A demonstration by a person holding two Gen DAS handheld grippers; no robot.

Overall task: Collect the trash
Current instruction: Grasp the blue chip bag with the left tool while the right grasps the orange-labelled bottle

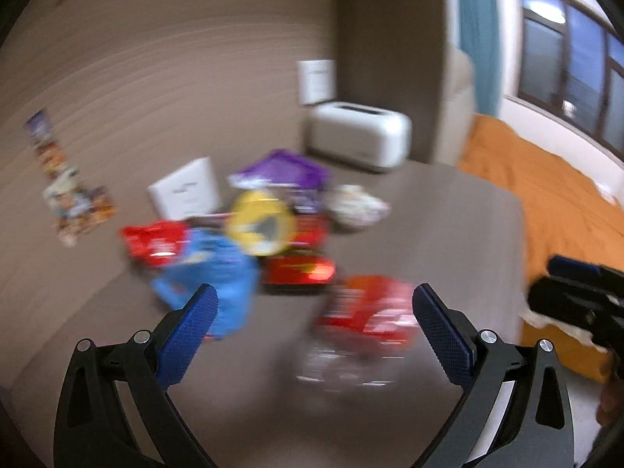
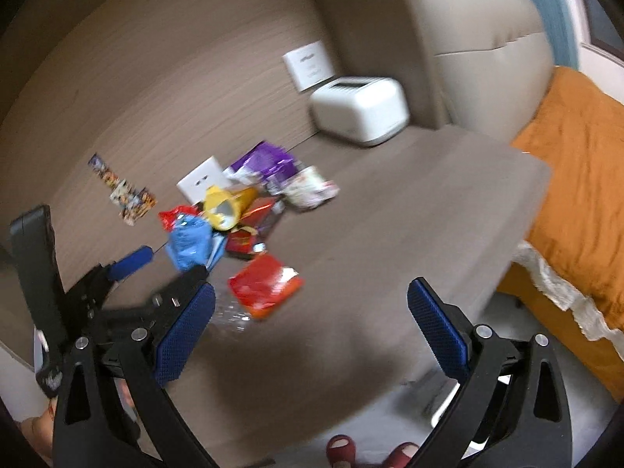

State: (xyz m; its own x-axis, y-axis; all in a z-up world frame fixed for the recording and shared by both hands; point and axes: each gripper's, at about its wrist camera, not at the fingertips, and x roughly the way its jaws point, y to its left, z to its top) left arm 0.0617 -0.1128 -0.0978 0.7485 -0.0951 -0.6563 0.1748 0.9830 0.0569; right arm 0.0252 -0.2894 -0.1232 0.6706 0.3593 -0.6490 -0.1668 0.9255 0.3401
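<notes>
A pile of snack wrappers lies on the brown table [image 1: 448,234]. Nearest is a red-orange packet [image 1: 370,312], also in the right wrist view [image 2: 265,284], with clear crumpled plastic [image 1: 343,362] in front of it. Behind lie a blue bag [image 1: 214,273], a yellow bag [image 1: 261,222], a red box [image 1: 298,269], a red wrapper [image 1: 154,241], a purple bag [image 1: 280,171] and a white crumpled wrapper [image 1: 357,204]. My left gripper [image 1: 314,331] is open and empty above the near table, just short of the red-orange packet. My right gripper [image 2: 310,323] is open and empty over the table's front part. The views are blurred.
A white toaster [image 1: 358,136] stands at the back by the wall. A white card [image 1: 185,193] leans behind the pile. Stickers [image 1: 66,183] are on the wall. An orange bedspread [image 1: 546,195] lies to the right. The table's edge [image 2: 518,241] drops off at right; red slippers [image 2: 343,448] show below.
</notes>
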